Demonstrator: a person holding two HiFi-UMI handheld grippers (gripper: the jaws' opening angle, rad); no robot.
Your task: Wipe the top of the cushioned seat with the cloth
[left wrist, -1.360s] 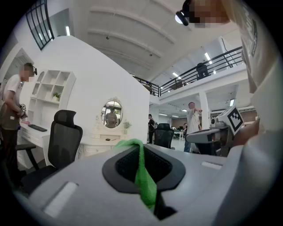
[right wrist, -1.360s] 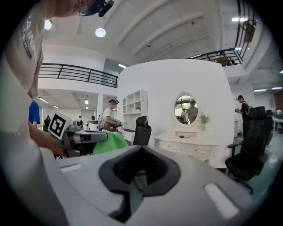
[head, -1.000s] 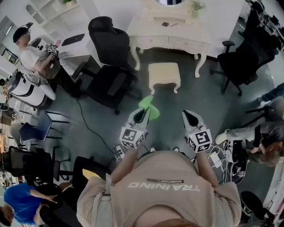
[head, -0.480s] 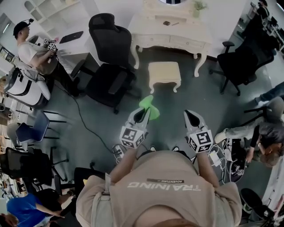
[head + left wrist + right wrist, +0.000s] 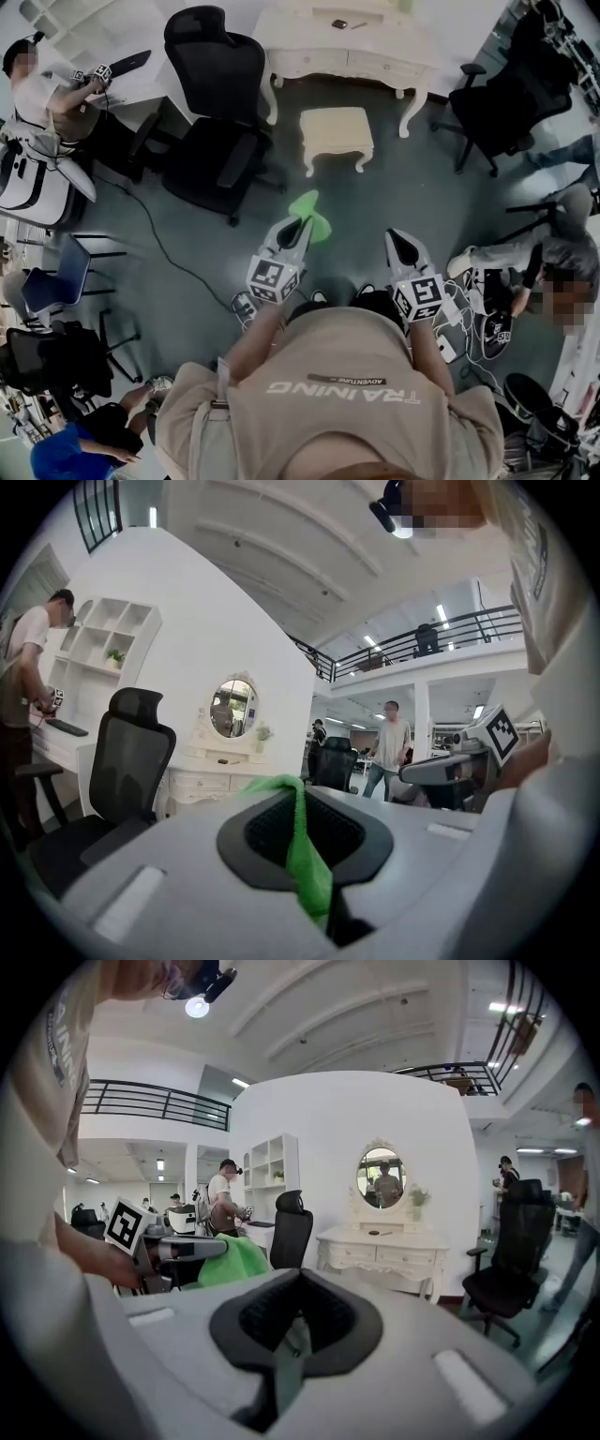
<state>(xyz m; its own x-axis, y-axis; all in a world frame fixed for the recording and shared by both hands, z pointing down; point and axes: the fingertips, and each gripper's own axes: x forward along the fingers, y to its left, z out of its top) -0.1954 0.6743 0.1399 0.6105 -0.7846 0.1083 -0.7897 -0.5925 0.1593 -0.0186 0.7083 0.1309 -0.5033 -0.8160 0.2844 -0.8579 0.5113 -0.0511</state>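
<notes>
Two grippers are held low over the floor in the head view. The left gripper [image 5: 298, 228] has its jaws closed on the green cloth [image 5: 310, 206], which sticks out past the tips toward 12 o'clock. In the left gripper view the cloth runs down between the pressed jaws. The right gripper [image 5: 401, 242], at 3 o'clock from the left one, has its jaws together on nothing. The seat [image 5: 335, 129] stands at 12 o'clock, well apart from the cloth, before the white desk [image 5: 349, 58]. A black chair [image 5: 214, 112] stands at 10 o'clock.
</notes>
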